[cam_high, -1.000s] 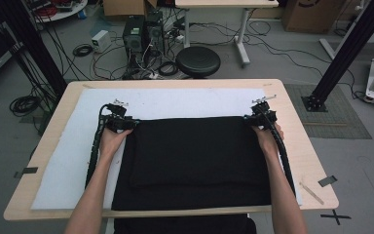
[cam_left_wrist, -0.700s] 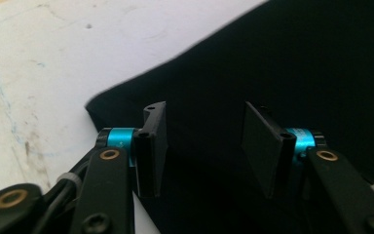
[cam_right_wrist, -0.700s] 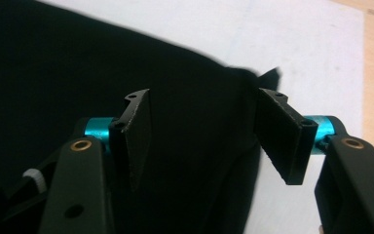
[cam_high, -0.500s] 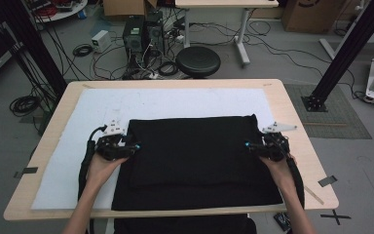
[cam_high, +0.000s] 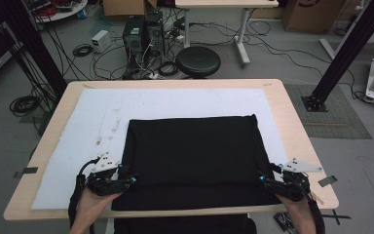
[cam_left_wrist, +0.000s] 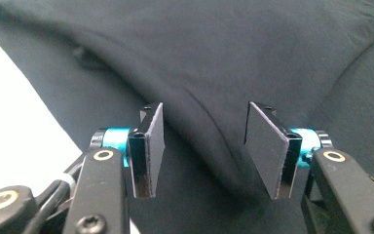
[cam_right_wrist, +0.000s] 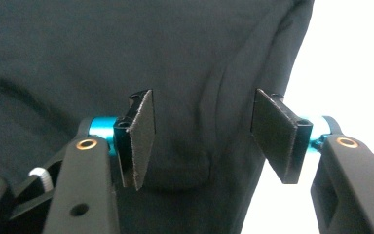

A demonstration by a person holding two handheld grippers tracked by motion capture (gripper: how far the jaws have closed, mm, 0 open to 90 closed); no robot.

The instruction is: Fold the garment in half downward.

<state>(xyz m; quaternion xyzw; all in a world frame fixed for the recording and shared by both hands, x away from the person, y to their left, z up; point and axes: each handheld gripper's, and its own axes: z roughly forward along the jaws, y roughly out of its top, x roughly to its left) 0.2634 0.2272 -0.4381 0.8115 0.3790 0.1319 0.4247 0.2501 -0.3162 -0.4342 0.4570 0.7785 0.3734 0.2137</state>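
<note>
black garment (cam_high: 192, 156) lies folded on white mat (cam_high: 97, 117); left gripper (cam_high: 129, 179) and right gripper (cam_high: 263, 179) both gape, holding nothing

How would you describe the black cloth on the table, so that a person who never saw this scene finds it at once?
Start at the wooden table and the white mat that covers most of it. On the near half of the mat lies the black cloth, folded flat into a rough rectangle. It is the one dark thing on the pale mat.

No legible text or labels anywhere.
</note>
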